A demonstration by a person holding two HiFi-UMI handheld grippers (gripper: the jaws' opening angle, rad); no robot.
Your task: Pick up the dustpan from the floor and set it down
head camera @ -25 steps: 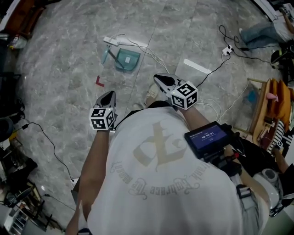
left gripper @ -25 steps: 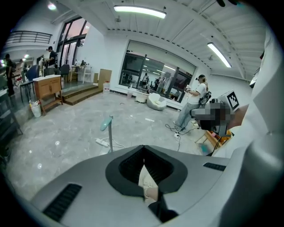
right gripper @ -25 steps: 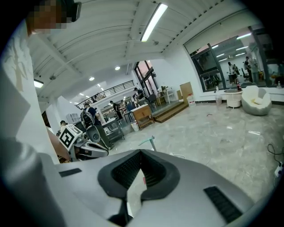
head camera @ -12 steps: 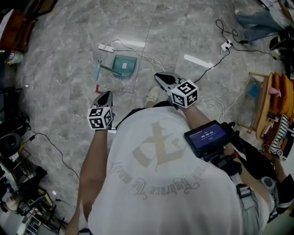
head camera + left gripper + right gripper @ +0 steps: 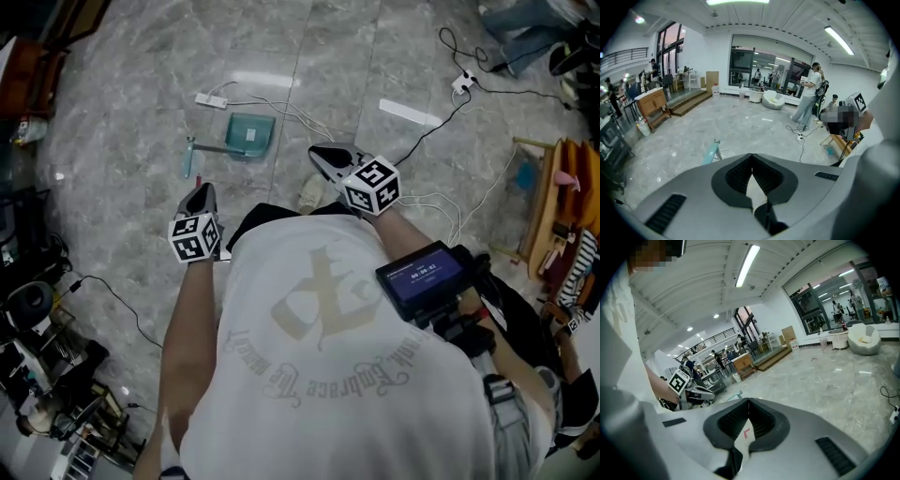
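Jaws pressed together and empty on both: my left gripper point(image 5: 199, 190), then my right gripper point(image 5: 321, 156). One dustpan point(image 5: 249, 134) lies on the floor point(image 5: 122, 112) ahead, apart from both. Its long axis runs across the head view, with the handle point(image 5: 190, 157) to the left and the pan to the right. My left gripper view shows only the teal handle end; my gripper's body hides the pan.

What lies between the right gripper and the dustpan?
Head view: bare floor, crossed by a thin white cable, between right gripper and dustpan.
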